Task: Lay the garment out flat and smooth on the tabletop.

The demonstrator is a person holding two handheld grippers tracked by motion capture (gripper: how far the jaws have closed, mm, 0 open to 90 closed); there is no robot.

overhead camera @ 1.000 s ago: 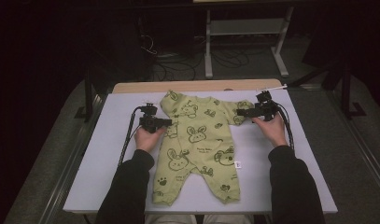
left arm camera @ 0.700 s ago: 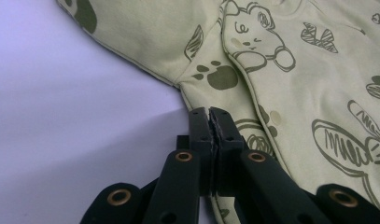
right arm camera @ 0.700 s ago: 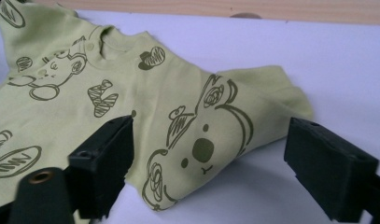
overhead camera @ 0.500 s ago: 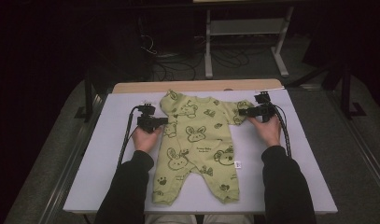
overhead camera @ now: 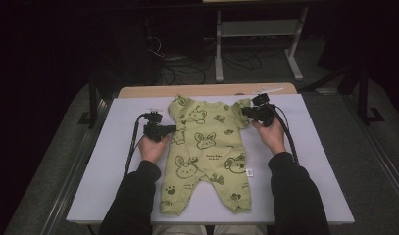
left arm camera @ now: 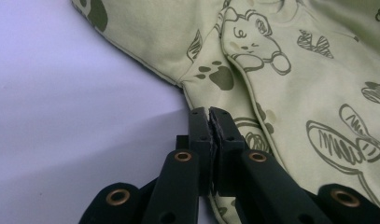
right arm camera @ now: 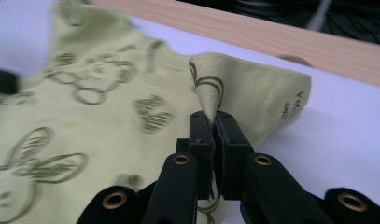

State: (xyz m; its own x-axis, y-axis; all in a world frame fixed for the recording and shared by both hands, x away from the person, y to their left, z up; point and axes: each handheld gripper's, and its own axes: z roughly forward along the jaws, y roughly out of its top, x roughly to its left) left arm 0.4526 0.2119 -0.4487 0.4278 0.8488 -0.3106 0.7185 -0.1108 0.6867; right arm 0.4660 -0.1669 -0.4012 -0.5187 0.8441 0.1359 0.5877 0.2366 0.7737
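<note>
A light green baby romper [overhead camera: 207,152] with animal prints lies flat, face up, on the white table cover [overhead camera: 310,161], legs toward the person. My left gripper [overhead camera: 170,129] is shut on the romper's edge just below its left sleeve [left arm camera: 211,77], and its jaws [left arm camera: 209,114] sit low on the cloth. My right gripper [overhead camera: 246,111] has just been closing and is now shut on the right sleeve [right arm camera: 253,88]. That sleeve stands up in a fold above the table at the jaw tips [right arm camera: 214,116].
A strip of bare wooden tabletop [overhead camera: 207,90] runs along the far edge of the cover. Behind the table the floor holds tangled cables [overhead camera: 177,68] and a metal stand [overhead camera: 256,29]. White cover lies bare on both sides of the romper.
The right gripper went from open to shut on the right sleeve and moved inward toward the romper's body, raising the sleeve. The left gripper stayed put.
</note>
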